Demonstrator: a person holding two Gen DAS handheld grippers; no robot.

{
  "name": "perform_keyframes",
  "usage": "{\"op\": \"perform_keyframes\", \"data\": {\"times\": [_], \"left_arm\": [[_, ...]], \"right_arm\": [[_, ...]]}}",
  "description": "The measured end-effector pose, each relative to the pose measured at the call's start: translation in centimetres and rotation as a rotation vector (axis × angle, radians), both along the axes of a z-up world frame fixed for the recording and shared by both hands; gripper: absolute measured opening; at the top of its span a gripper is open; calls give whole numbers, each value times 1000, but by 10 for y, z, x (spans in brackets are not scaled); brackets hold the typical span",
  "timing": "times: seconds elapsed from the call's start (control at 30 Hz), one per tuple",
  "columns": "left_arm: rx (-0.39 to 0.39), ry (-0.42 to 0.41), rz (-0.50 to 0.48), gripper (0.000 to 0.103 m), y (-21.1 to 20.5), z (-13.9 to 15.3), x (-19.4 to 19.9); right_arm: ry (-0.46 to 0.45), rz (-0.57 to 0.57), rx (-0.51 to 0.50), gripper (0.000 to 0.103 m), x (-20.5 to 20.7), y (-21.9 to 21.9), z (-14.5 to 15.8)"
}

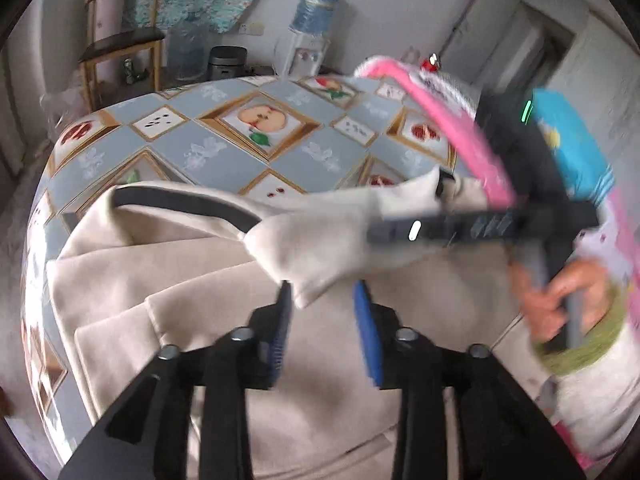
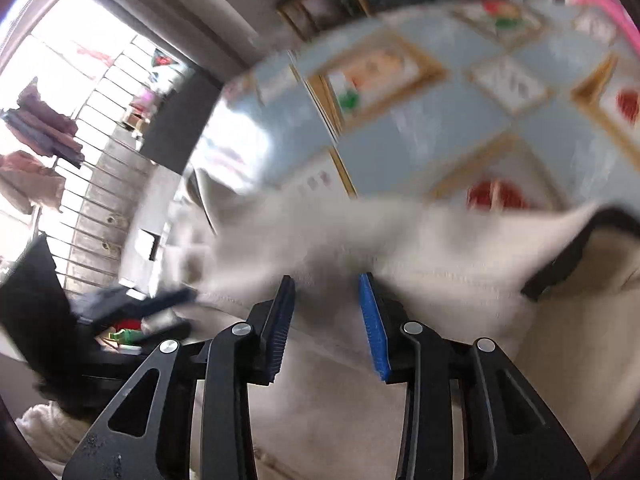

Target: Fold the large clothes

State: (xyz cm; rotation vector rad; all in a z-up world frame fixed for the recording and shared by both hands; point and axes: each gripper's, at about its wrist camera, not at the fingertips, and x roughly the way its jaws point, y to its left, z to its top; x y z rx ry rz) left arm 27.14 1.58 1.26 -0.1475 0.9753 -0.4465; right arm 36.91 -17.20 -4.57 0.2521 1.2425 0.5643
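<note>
A large cream garment (image 1: 208, 280) with a dark band (image 1: 180, 200) lies in folds on the table, near its front edge. My left gripper (image 1: 324, 292) stands open over it; a loose corner of the cloth (image 1: 308, 292) hangs between the blue pads without being pressed. A strip of the cloth stretches up to the right, towards the black right gripper held in a hand (image 1: 560, 296). In the blurred right wrist view my right gripper (image 2: 326, 284) is open above the cream garment (image 2: 440, 280), its pads apart and gripping nothing. The dark band (image 2: 580, 248) lies to its right.
The table wears a blue-grey cloth (image 1: 224, 152) printed with fruit pictures, also the blue-grey cloth (image 2: 440, 120). A pink hanger (image 1: 440, 120) and coloured clothes lie at the far right. A wooden chair (image 1: 120, 40), a rice cooker (image 1: 228, 62) and a water dispenser (image 1: 312, 32) stand behind.
</note>
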Motion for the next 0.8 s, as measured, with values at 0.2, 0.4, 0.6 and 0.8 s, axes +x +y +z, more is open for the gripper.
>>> {"op": "perform_keyframes", "data": {"times": [0.2, 0.4, 0.6, 0.8], "left_arm": [[-179, 180, 159, 53, 23, -16, 42], [-220, 279, 229, 49, 26, -42, 60], [-259, 297, 194, 31, 26, -46, 52], [-284, 352, 166, 29, 23, -54, 50]], "right_arm": [[35, -36, 43, 35, -3, -14, 1], [-6, -176, 143, 56, -21, -65, 30], [109, -322, 213, 57, -24, -111, 6], [202, -318, 245, 57, -25, -106, -18]]}}
